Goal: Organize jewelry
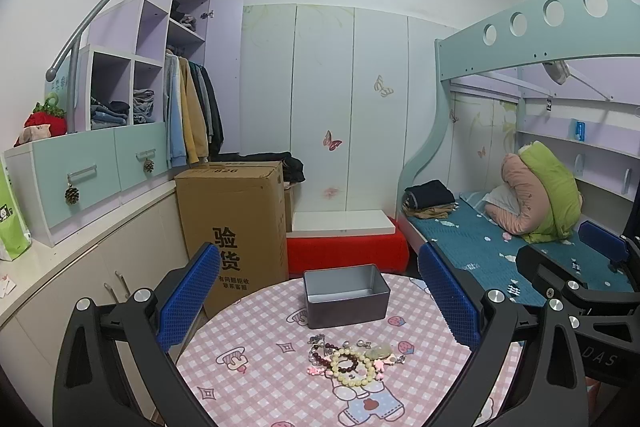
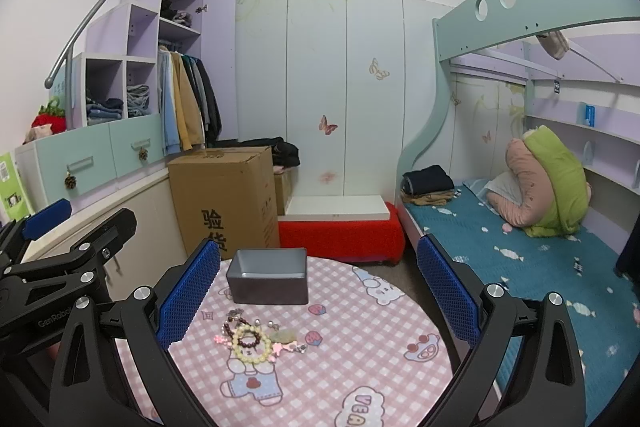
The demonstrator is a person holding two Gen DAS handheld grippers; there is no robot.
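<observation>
A pile of jewelry [image 1: 352,359] lies on the round table with the pink checked cloth [image 1: 260,387]: a pale bead bracelet [image 1: 354,367], a dark red bead bracelet, pink charms and a pale green pendant. An empty grey metal box [image 1: 346,295] stands behind it. My left gripper [image 1: 320,299] is open and empty, held above the table short of the pile. My right gripper [image 2: 320,295] is open and empty too, to the right of the pile [image 2: 256,339] and box [image 2: 268,281]. Each gripper shows at the edge of the other's view.
A tall cardboard box [image 1: 236,227] stands left of the table beside a cabinet counter [image 1: 60,267]. A red stool with a white board [image 1: 344,239] is behind the table. A bed with a blue sheet [image 1: 480,247] runs along the right.
</observation>
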